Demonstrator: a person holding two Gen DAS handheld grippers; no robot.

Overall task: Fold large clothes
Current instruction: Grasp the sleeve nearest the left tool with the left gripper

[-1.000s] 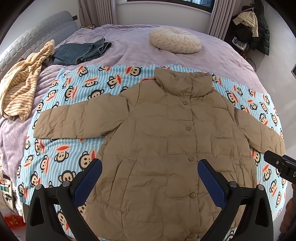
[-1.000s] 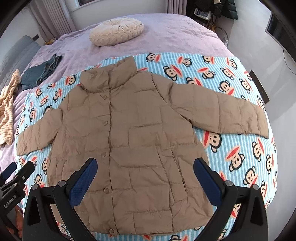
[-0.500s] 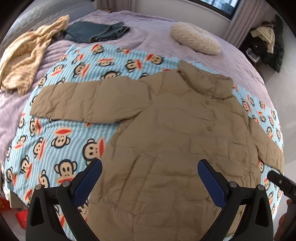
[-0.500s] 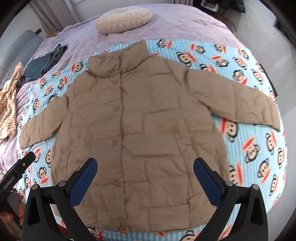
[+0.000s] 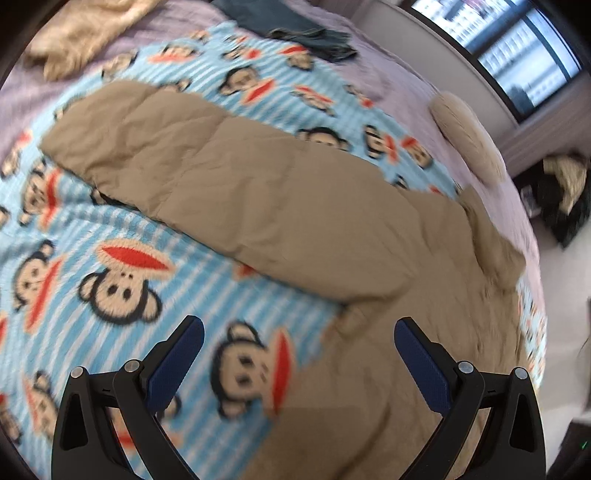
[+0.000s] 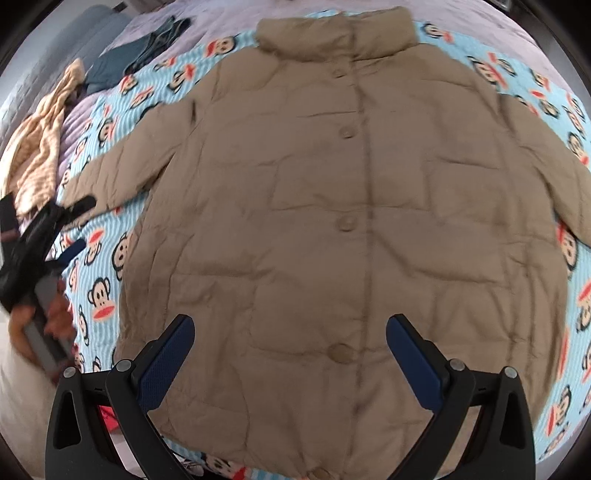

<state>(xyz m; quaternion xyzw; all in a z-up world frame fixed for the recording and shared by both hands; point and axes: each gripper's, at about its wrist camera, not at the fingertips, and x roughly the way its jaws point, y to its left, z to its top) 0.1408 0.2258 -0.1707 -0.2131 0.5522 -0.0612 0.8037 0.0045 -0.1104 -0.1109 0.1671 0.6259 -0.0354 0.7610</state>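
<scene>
left gripper (image 5: pixel 299 354): bottom of frame, blue pads wide apart, holding nothing
jacket (image 5: pixel 406 332): tan puffer, flat, fills right and lower centre
sleeve (image 5: pixel 229 177): stretches from centre to upper left, cuff at left
blanket (image 5: pixel 122 280): blue striped, monkey print, under jacket
jeans (image 5: pixel 295 29): dark, top centre
striped garment (image 5: pixel 85 33): top left, blurred
cushion (image 5: pixel 469 140): cream, upper right
window (image 5: pixel 517 55): top right

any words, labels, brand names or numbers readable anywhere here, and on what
None can be read.
The blanket bears only a monkey-face print on stripes, no lettering.
The jacket shows plain buttons and no visible label.
The left gripper and right gripper show no legible marking; both views are motion-blurred.
</scene>
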